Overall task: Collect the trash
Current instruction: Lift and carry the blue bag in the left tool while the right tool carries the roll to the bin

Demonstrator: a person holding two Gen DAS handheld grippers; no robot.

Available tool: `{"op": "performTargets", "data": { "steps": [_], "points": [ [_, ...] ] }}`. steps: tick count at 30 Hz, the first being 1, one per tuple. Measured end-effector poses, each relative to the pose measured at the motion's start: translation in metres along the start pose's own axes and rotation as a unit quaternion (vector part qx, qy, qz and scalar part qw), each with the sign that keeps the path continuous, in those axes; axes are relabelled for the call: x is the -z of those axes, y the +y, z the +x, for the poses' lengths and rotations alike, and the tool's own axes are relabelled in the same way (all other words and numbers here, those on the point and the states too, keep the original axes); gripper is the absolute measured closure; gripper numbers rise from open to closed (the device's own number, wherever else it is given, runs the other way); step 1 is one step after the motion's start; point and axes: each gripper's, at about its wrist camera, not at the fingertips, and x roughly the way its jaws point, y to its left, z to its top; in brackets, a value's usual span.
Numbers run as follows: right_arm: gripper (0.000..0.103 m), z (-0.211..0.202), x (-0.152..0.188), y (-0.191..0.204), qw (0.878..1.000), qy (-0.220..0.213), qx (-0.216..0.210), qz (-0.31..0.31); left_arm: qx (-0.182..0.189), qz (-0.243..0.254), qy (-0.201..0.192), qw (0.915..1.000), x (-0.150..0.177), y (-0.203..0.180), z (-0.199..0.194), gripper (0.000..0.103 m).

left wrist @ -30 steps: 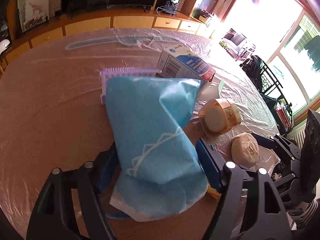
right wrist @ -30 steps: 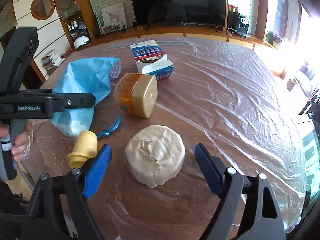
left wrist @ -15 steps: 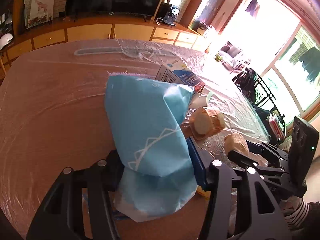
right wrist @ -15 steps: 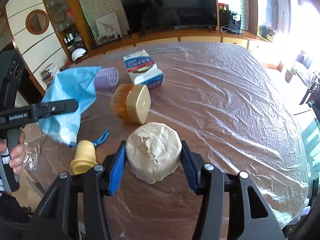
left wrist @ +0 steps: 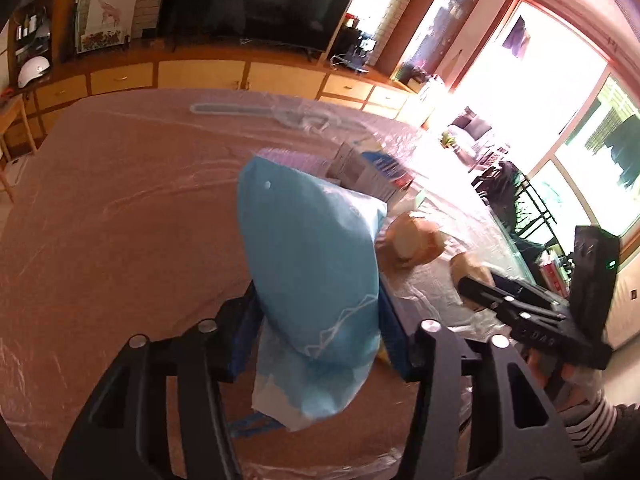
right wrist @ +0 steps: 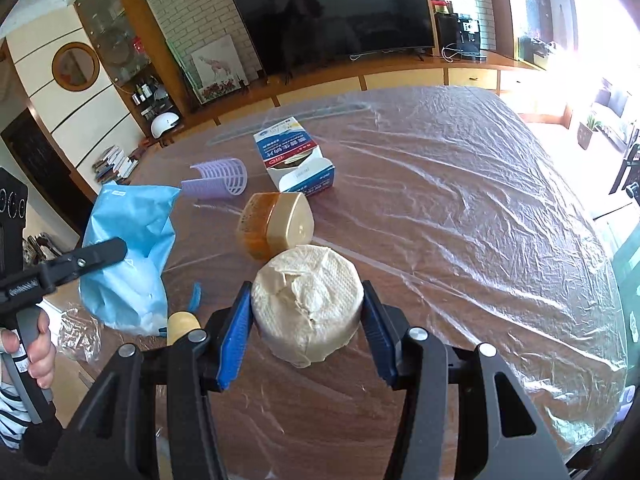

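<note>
So at this point both grippers had something. The left gripper (left wrist: 318,334) had just closed its jaws on the blue bag (left wrist: 312,276), pads pressing its lower half, and the bag stuck up and out past the jaws. The right gripper (right wrist: 306,334) had its jaws clamped on the round tissue-wrapped puck (right wrist: 308,304), one blue pad on each side.

Just beyond the right jaws lay the amber jar (right wrist: 276,230) on its side, further out the blue and white carton (right wrist: 294,160) and a lilac curler (right wrist: 216,179). Left of them, a yellow cap (right wrist: 183,325) on the desk (right wrist: 460,208).

My guess: grab step done, next came lifting both and getting the puck into the bag, which would need the bag's mouth opened.

Writing: the carton's print was too small to read, and so was the lettering on the left gripper's arm.
</note>
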Motion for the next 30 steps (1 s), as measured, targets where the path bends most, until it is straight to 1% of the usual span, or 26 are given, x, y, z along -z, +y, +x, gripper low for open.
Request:
{"op": "performTargets", "data": {
  "steps": [1, 3, 7, 8, 9, 12, 22, 26, 30],
  "points": [
    [0.052, 0.0, 0.0, 0.001, 1.0, 0.0, -0.001, -0.003, 0.004, -0.003, 0.0, 1.0, 0.001, 0.001, 0.0, 0.051],
    [0.052, 0.0, 0.001, 0.004, 1.0, -0.001, -0.003, -0.008, 0.002, -0.005, -0.001, 1.0, 0.003, 0.001, -0.001, 0.056],
    [0.052, -0.001, 0.001, 0.008, 1.0, -0.002, -0.01, -0.01, -0.003, -0.01, 0.0, 1.0, 0.005, 0.004, 0.0, 0.057],
    [0.052, -0.001, 0.001, 0.008, 1.0, -0.003, -0.011, -0.012, -0.005, -0.009, 0.0, 0.9999, 0.006, 0.005, 0.0, 0.061],
    [0.052, -0.002, -0.001, 0.008, 1.0, -0.003, -0.012, -0.013, -0.006, -0.009, 0.001, 0.9999, 0.006, 0.005, 0.001, 0.062],
    [0.052, -0.003, -0.001, 0.009, 1.0, -0.004, -0.017, -0.011, -0.006, -0.009, -0.003, 0.9999, 0.006, 0.004, -0.001, 0.063],
    [0.052, -0.015, -0.003, 0.002, 1.0, -0.017, -0.02, -0.012, -0.026, -0.002, -0.039, 0.9989, -0.001, -0.004, -0.022, 0.063],
    [0.052, -0.02, -0.003, 0.001, 0.999, -0.021, -0.022, -0.013, -0.026, -0.012, -0.047, 0.9985, 0.0, -0.003, -0.029, 0.063],
    [0.052, -0.028, -0.001, 0.003, 0.999, -0.025, -0.029, -0.016, -0.029, -0.01, -0.052, 0.9982, 0.006, -0.004, -0.041, 0.063]
  ]
}}
